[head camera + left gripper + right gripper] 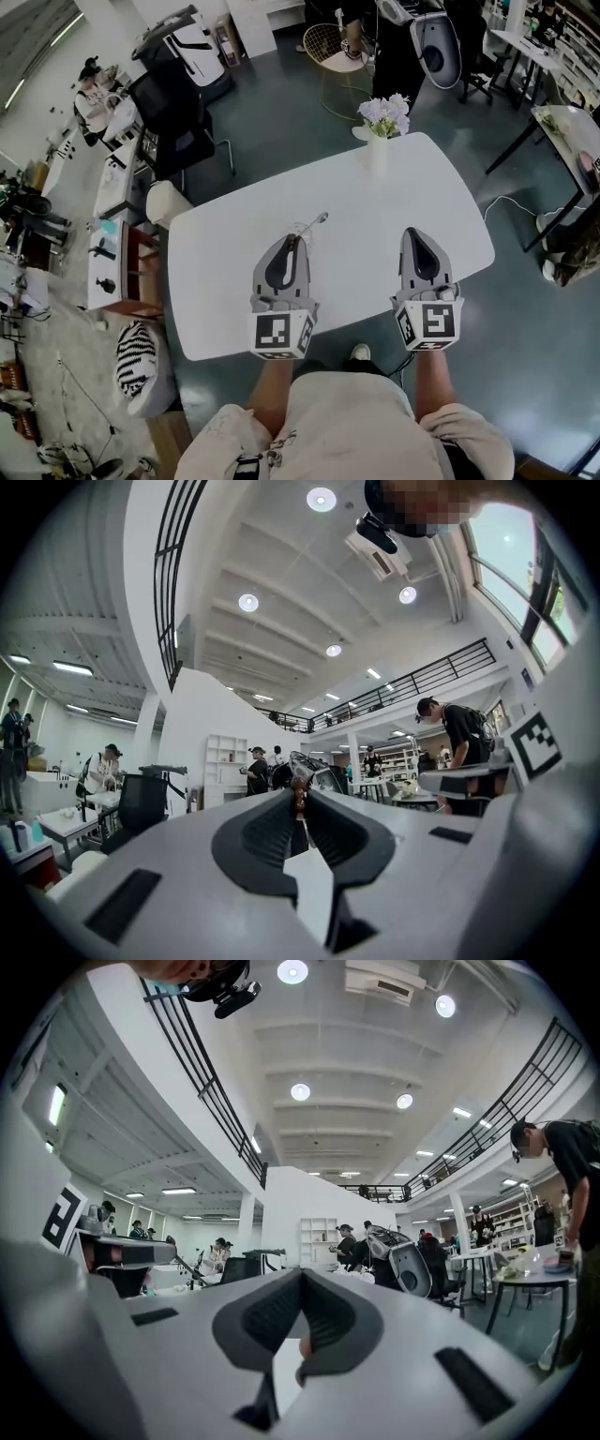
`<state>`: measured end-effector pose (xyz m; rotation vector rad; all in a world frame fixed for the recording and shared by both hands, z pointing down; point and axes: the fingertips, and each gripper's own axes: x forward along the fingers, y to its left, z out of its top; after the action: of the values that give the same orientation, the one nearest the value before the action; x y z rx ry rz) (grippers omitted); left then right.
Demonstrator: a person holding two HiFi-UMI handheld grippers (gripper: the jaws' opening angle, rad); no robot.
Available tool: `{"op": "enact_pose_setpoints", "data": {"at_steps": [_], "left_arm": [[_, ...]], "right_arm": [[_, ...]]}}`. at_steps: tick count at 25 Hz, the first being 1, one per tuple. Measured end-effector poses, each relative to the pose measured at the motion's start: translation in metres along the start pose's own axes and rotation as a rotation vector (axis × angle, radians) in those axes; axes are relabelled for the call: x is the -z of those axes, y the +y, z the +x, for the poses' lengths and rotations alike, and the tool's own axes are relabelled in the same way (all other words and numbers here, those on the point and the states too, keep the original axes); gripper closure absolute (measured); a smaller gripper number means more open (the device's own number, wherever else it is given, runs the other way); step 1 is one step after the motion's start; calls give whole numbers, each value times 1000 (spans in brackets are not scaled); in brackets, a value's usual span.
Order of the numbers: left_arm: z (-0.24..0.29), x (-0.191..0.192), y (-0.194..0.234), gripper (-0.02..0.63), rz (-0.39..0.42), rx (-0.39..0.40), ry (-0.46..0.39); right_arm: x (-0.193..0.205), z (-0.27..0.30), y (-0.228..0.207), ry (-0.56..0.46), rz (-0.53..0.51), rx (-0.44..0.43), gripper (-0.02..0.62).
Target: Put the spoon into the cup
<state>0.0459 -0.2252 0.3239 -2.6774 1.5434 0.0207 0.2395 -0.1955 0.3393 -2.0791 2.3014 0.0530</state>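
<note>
Spoon (317,220): the head view shows 1, jutting from the left hand-held gripper (293,239) over the white surface (225,281), with 1 flower vase (378,150) and 0 cups, so no target is visible. The left gripper view shows its jaws clenched on the thin handle at their very tips, a hold that may let it swivel or slip. The right gripper view shows the right hand-held gripper (300,1277) clenched, empty.
</note>
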Motion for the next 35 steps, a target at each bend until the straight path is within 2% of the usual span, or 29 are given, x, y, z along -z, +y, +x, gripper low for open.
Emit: {"op": "enact_pose_setpoints", "data": {"at_steps": [5,12,20,35], "left_arm": [[9,16,10,566,-17,-68,37],[28,56,56,565,-71,-141,108],[43,114,97,565,-152,-159,198],[56,243,146,565,-352,-146,412]], "right_arm": [[17,26,-1,29,31,-67,607],[46,82,32,97,33,-160,607],[74,131,64,153,19,-205,607],[161,186,120,339,7,-262,607]]}}
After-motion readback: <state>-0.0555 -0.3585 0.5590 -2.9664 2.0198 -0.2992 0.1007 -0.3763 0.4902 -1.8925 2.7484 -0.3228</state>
